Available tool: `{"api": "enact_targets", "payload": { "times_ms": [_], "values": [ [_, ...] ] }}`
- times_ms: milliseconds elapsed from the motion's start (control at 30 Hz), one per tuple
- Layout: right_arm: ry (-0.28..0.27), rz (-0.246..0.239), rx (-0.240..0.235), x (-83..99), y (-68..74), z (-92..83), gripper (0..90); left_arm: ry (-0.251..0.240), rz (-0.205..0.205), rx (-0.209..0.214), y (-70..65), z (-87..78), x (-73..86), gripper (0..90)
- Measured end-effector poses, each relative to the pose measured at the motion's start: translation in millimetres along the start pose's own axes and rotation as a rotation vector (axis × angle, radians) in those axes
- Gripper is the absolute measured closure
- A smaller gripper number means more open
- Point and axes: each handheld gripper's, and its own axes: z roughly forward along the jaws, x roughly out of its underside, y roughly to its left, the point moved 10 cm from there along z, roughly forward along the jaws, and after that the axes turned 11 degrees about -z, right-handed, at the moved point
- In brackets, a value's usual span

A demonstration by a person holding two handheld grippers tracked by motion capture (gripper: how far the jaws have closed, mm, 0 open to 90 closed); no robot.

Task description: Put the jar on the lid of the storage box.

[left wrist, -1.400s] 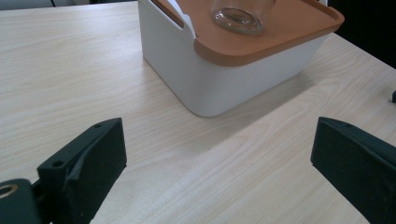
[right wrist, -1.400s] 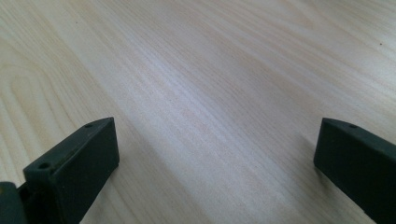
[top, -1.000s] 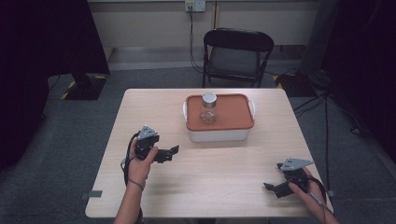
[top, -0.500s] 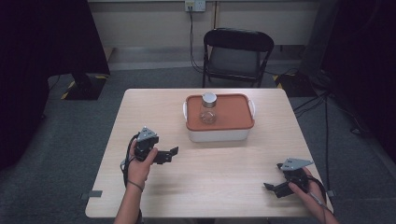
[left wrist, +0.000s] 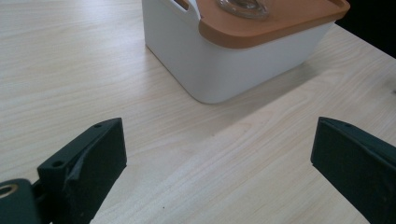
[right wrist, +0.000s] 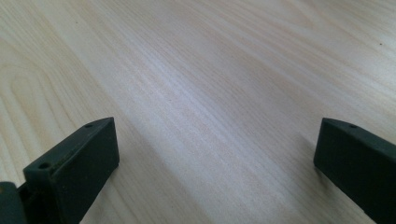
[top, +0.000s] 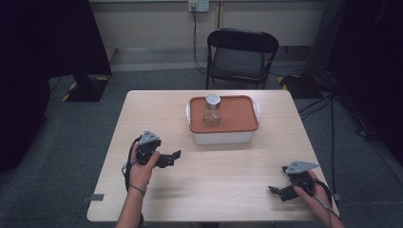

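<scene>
Clearly nearer to the jar [top: 212, 110]: left gripper [top: 174, 157], lying on the near-left side of the white box [top: 223, 137], jaws spread wide and empty, aimed toward the box's near-left corner. Seen through the left gripper view, white box [left wrist: 233, 60] up ahead and slightly right of the line between the jaws, bare wood in between, only the glass base of the jar [left wrist: 243, 7] peeking at the top edge. Standing upright on the orange lid [top: 237, 116], left of the lid's centre, long axis vertical, metal cap on top. Well apart from the box on its near-right side: right gripper [top: 277, 191], jaws likewise wide apart with nothing between them, looking down on bare table [right wrist: 210, 70].

Judging from this, a reach up and over the near wall of the box needed, since the jar sits above jaw height; a level approach likely to meet the box side or lid rim first. Beyond the table on the box's far side, a black chair [top: 242, 54], out of the way.
</scene>
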Motion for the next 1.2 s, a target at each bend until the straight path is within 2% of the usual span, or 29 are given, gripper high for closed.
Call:
{"api": "enact_targets", "payload": {
  "times_ms": [667,1200],
  "values": [
    [0.000,0.000,0.000,0.0,0.0,0.0,0.0,0.004,-0.006,-0.003,3.2,-2.0,5.1,3.2],
    [0.000,0.000,0.000,0.0,0.0,0.0,0.0,0.007,-0.018,-0.013,12.1,-7.6,15.0,3.2]
  ]
}}
